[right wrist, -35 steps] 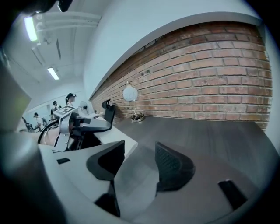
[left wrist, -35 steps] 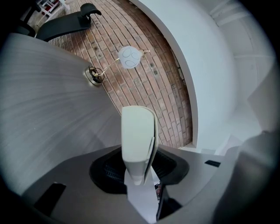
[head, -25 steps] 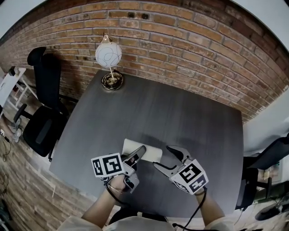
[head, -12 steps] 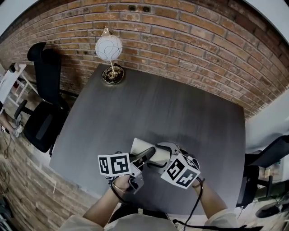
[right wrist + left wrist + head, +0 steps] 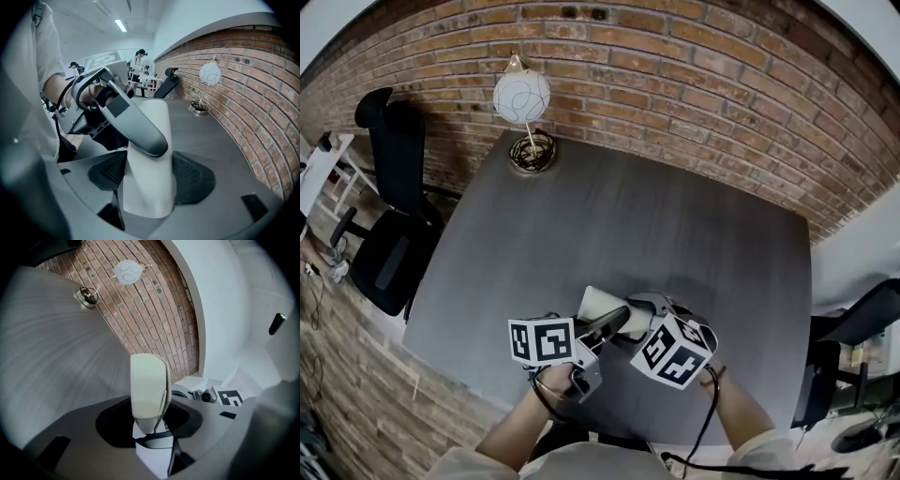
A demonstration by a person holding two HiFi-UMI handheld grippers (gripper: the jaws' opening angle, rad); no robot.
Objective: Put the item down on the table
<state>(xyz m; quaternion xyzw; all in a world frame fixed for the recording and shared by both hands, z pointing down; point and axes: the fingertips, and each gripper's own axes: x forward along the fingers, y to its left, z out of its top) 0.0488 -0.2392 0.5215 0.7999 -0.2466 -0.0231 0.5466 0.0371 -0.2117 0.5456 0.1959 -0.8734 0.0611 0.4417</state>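
Observation:
The item is a flat cream-white slab [image 5: 600, 305], held on edge over the near part of the dark grey table [image 5: 675, 225]. My left gripper [image 5: 611, 324] is shut on its near end; in the left gripper view the slab [image 5: 149, 385] stands upright between the jaws of the left gripper [image 5: 151, 422]. From the right, my right gripper [image 5: 639, 317] has both pads against the same slab [image 5: 151, 173]. In the right gripper view, one grey finger [image 5: 133, 123] of the left gripper crosses the slab just above my right gripper [image 5: 149, 177].
A globe lamp [image 5: 523, 97] on a round base stands at the table's far left corner, against the brick wall [image 5: 694, 84]. A black office chair [image 5: 389, 234] sits left of the table, and another chair [image 5: 853, 328] is at the right.
The right gripper, open and apart at the right one second ago, has swung left and closed on the slab. The left gripper has kept its hold and drifted slightly right.

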